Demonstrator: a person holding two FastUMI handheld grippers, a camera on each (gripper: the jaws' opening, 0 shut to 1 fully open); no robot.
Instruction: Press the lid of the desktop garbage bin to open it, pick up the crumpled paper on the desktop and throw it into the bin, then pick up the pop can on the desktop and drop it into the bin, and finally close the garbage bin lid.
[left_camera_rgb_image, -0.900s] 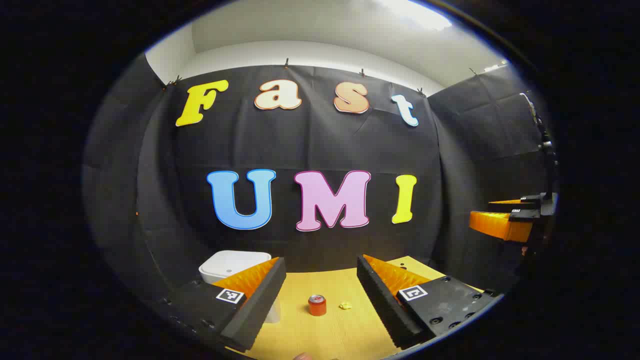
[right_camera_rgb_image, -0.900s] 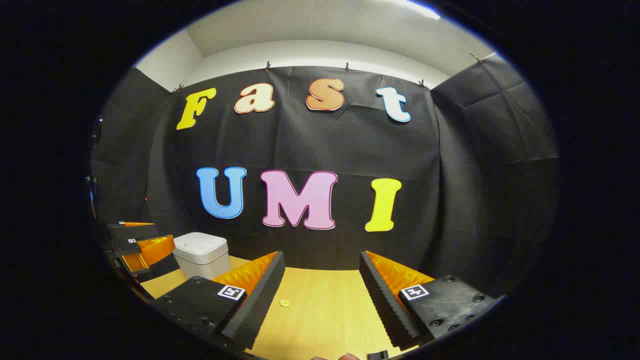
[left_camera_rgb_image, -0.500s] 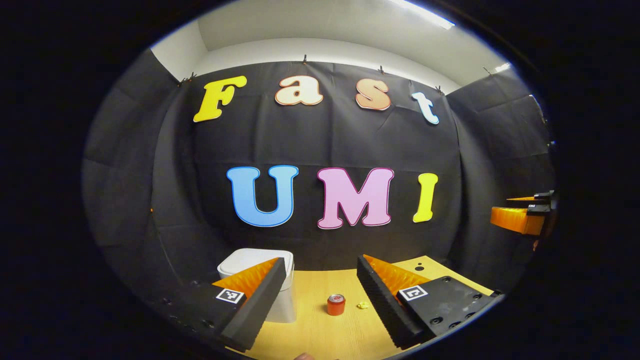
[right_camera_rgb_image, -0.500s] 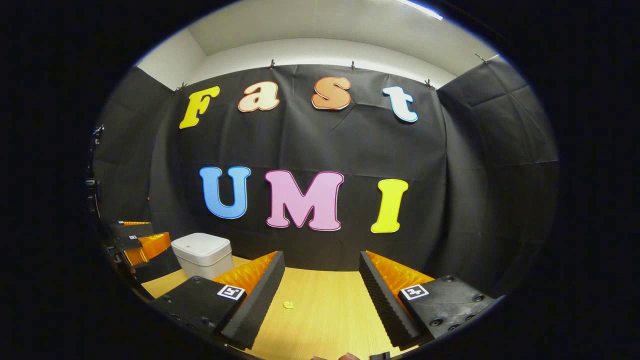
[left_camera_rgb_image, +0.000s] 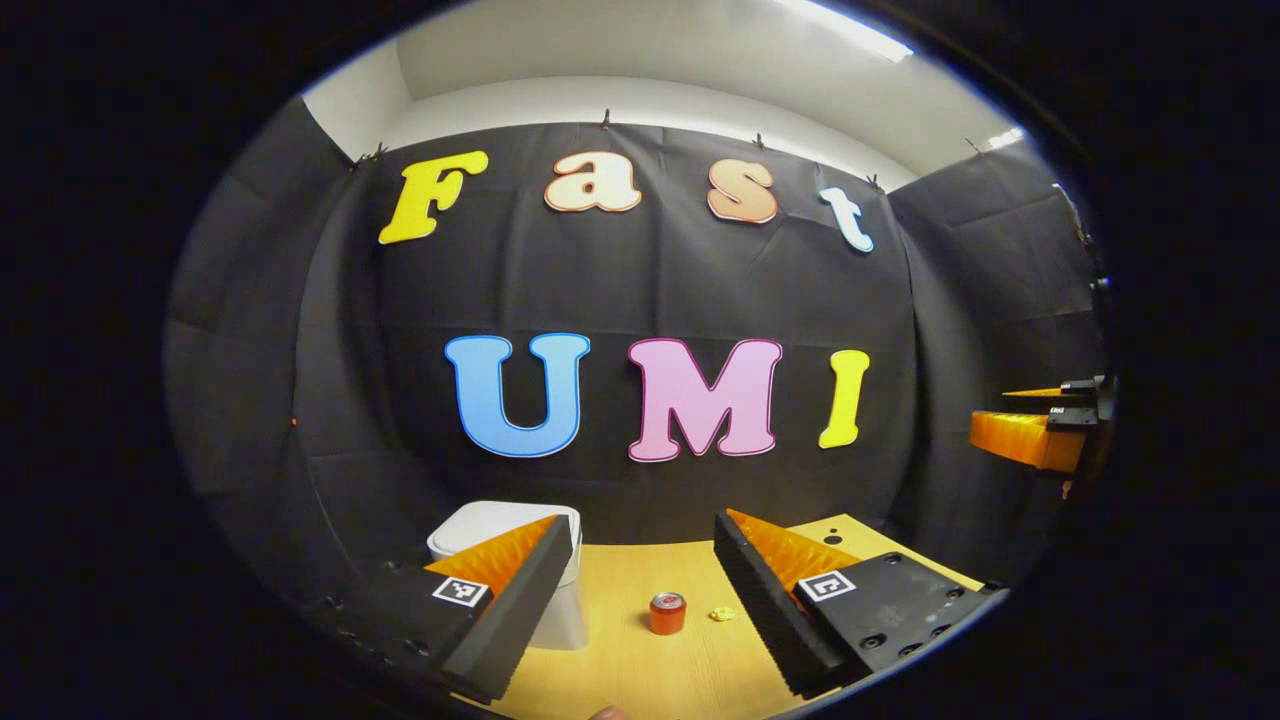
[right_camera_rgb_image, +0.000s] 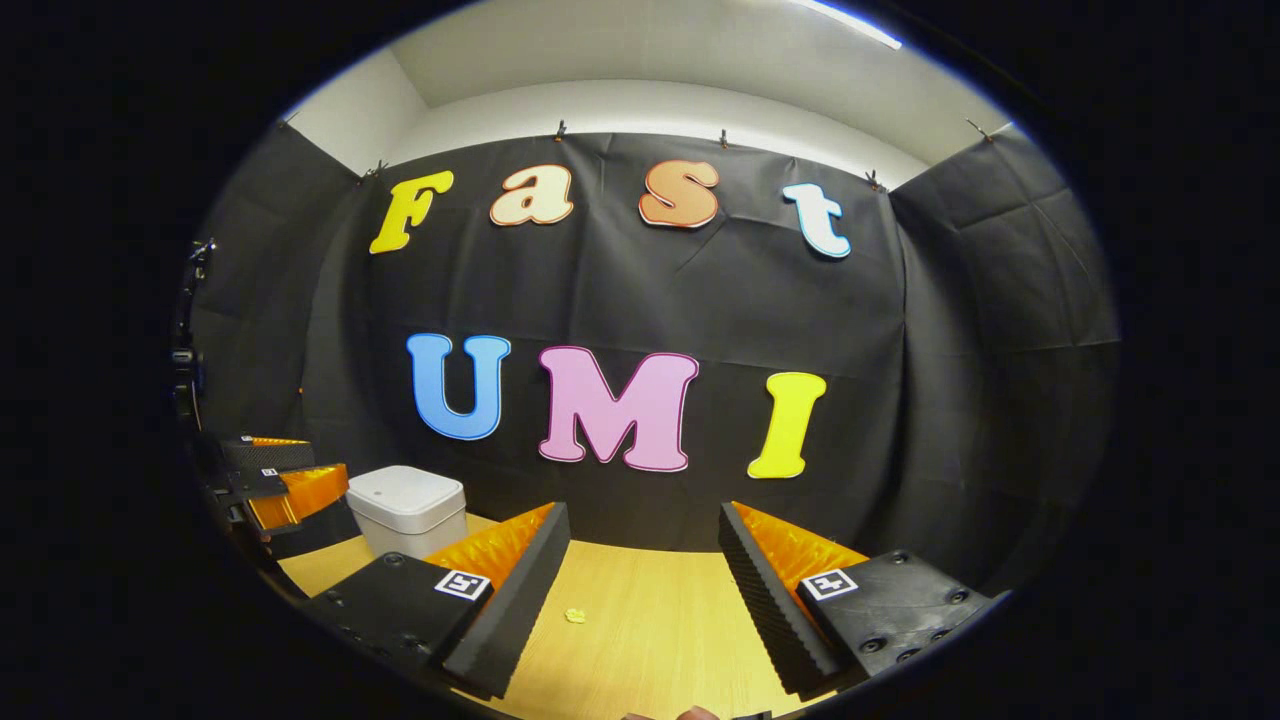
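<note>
The white garbage bin (left_camera_rgb_image: 478, 524) stands at the table's back left with its lid down, partly behind my left finger; it also stands at the left in the right gripper view as the bin (right_camera_rgb_image: 408, 506). A red pop can (left_camera_rgb_image: 666, 613) stands upright on the table, and a small yellow crumpled paper (left_camera_rgb_image: 720, 613) lies just right of it. The paper (right_camera_rgb_image: 574, 616) lies ahead of my right gripper (right_camera_rgb_image: 635, 590). My left gripper (left_camera_rgb_image: 640, 590) is open and empty, held above the near table. The right gripper is open and empty too.
The wooden table (left_camera_rgb_image: 640, 670) runs back to the black cloth wall. The other gripper (left_camera_rgb_image: 1030, 432) hangs at the right in the left gripper view, and the left one (right_camera_rgb_image: 285, 485) sits beside the bin in the right gripper view. Small holes (left_camera_rgb_image: 830, 538) mark the table's far right.
The left gripper view swung left so bin, can and paper shifted right, then steadied. The right gripper tilted slightly; the wall sits a little lower in its view.
</note>
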